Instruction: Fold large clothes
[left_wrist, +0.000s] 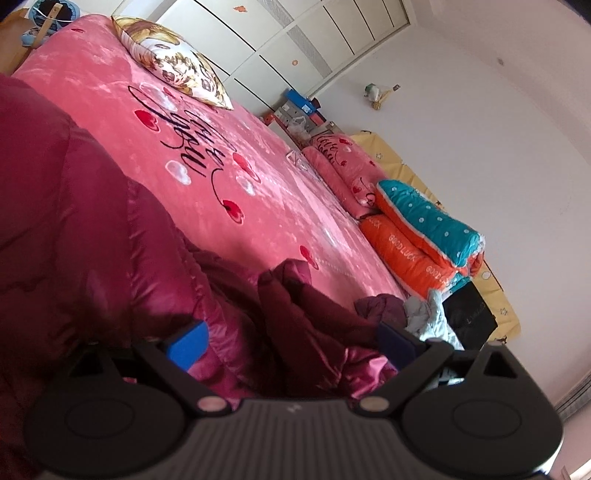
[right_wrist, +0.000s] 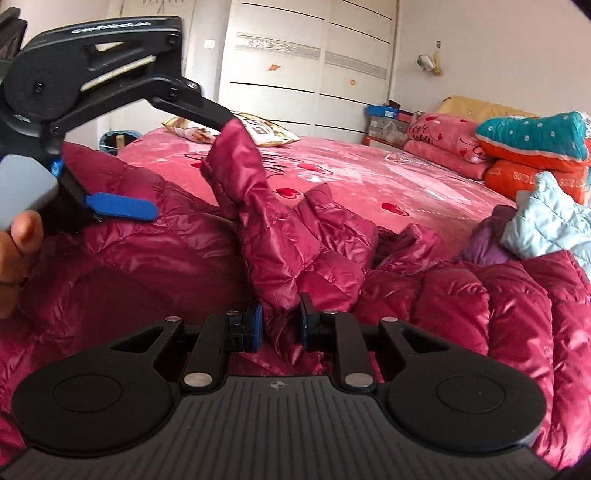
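Observation:
A shiny magenta puffer jacket (right_wrist: 129, 266) lies spread over the near part of the bed, and it fills the left of the left wrist view (left_wrist: 74, 221). One sleeve (right_wrist: 251, 206) stands up from it. My right gripper (right_wrist: 280, 326) is shut on the lower end of that sleeve, with fabric pinched between the blue pads. My left gripper (right_wrist: 184, 166) is at the upper left of the right wrist view, jaws wide open. Its upper finger touches the sleeve's top end. In its own view the left gripper (left_wrist: 291, 343) hangs open over the jacket.
The bed has a pink heart-print cover (left_wrist: 221, 147) and a floral pillow (left_wrist: 173, 62). Folded quilts (right_wrist: 532, 147) are stacked at the far right edge. A light blue jacket (right_wrist: 550, 225) and a purple garment (right_wrist: 484, 240) lie at the right. A white wardrobe (right_wrist: 314, 74) stands behind.

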